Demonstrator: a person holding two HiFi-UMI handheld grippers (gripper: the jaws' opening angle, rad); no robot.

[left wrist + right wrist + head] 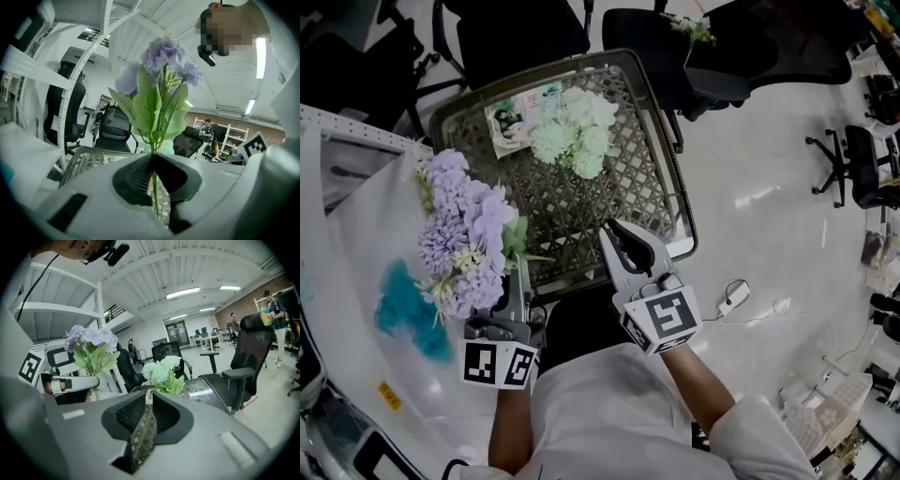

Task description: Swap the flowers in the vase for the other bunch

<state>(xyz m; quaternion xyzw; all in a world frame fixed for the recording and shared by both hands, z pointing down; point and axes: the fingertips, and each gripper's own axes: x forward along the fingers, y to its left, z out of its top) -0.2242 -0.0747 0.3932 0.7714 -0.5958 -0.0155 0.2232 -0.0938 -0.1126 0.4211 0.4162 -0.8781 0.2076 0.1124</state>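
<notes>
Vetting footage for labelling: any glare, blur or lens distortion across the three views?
Head view: sharp, glare streaks on the glossy floor. Left gripper view: heavy fisheye bend, dark corners, purple flowers sharp. Right gripper view: same bend, white flowers clear, ceiling lights bright.

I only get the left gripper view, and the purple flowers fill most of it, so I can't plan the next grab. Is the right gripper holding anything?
Observer: No. The right gripper is empty. Its jaws stand slightly apart, and only the woven tray shows through the gap.
Operator: And where is the other bunch?
Observer: In the head view, the white-green bunch sits at the tray's far end, ahead of the right gripper and well apart from it.
</notes>
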